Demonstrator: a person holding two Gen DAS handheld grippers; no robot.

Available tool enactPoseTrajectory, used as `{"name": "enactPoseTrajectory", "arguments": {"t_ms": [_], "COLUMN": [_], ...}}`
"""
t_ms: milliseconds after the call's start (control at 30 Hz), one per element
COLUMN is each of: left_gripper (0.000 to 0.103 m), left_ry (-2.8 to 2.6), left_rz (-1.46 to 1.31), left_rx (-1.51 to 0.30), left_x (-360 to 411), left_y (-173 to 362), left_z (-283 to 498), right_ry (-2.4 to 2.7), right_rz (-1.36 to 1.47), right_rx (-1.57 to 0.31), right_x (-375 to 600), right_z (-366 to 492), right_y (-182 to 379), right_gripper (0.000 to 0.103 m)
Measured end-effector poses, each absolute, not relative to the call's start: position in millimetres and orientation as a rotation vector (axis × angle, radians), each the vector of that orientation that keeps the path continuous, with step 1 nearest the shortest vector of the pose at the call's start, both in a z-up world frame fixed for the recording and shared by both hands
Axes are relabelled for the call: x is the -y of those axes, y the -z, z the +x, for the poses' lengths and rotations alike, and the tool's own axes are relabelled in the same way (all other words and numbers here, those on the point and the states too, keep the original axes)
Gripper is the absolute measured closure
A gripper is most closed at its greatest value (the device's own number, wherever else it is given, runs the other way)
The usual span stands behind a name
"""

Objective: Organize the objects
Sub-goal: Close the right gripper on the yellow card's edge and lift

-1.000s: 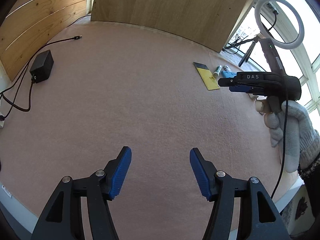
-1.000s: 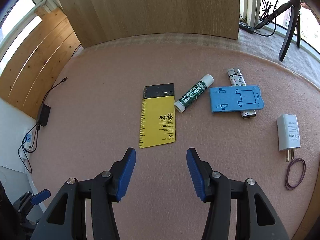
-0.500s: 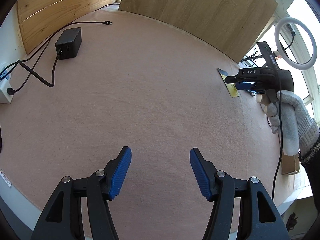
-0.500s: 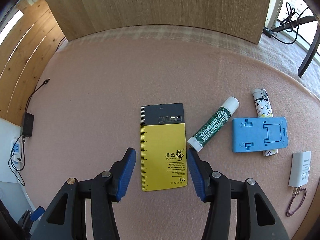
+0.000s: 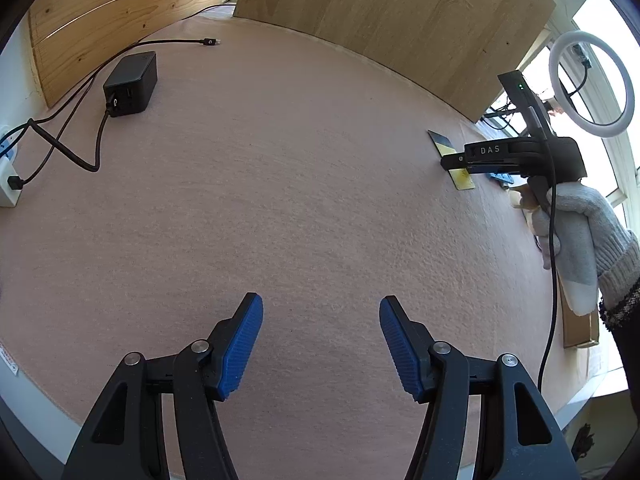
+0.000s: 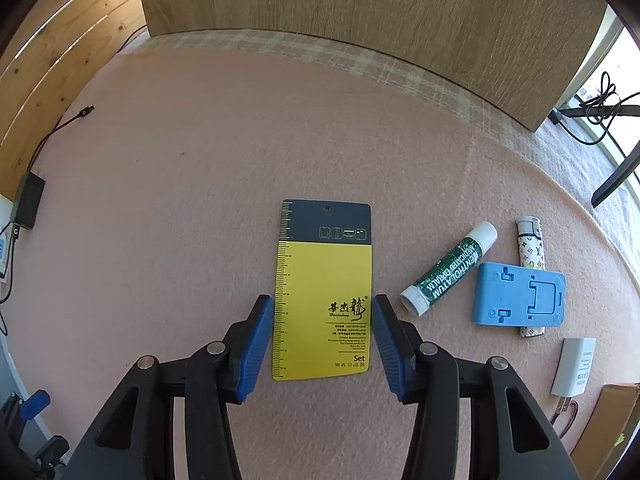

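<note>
Straddling the yellow card [image 6: 322, 300], the right claw [image 6: 322, 312] sits low in the frame of its own view, its blue pads just beside the card's two long edges; its jaws have just been closing, and whether the pads already touch the card cannot be told. The card lies flat on the pink bench [image 6: 180, 200], dark band at its far end, ruler marks down its left edge.

To the right of the card lies a green lip balm tube [image 6: 448, 270] with a white cap, slanting toward the upper right. Further right, a blue plastic stand [image 6: 518, 300] rests on top of a patterned white lighter [image 6: 530, 248]. At the lower right edge sit a white charger plug [image 6: 574, 366] and the corner of a cardboard box [image 6: 608, 420]. A wooden board [image 6: 360, 12] stands along the far side of the bench.

In the left wrist view, the left claw [image 5: 321, 340] hangs over bare bench with its jaws moderately wide and nothing between them. At the right of that frame a gloved hand [image 5: 576, 236] holds the right claw above the card. At the upper left rests a black adapter [image 5: 130, 84] with its cable [image 5: 72, 148]. A ring light [image 5: 591, 84] stands at the upper right, by the window.
</note>
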State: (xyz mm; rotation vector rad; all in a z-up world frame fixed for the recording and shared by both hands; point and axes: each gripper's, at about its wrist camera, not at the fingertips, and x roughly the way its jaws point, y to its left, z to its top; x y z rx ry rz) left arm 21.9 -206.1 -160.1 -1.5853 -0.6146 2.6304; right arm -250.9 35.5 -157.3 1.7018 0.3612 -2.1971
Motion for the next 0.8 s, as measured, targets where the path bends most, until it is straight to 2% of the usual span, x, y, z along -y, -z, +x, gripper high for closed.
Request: {"name": "enactPoseTrajectory", "arguments": {"t_ms": [167,467,800], "left_gripper": [0.039,0.039,0.039], "left_ry": [-2.626,-2.607,-2.546], "left_rz": [-1.580,-1.568,-1.551], "left_rx": [0.593,0.510,0.384], "left_x": [196.8,158.8,97.9], "left_y": [155.9,147.3,138.0], "left_z": [19.3,12.1,-5.5], "right_ry": [2.199,2.204,2.329], "right_rz": [1.686,1.658,1.577], "right_rx": [-0.348,-0.147,0.008], "right_x": [-42.9,-85.5,-162.4], "right_z": [-235.3,-189.1,-137.9], "right_y": [156.1,143.4,105.0], "right_gripper": [0.057,0.057,0.057]}}
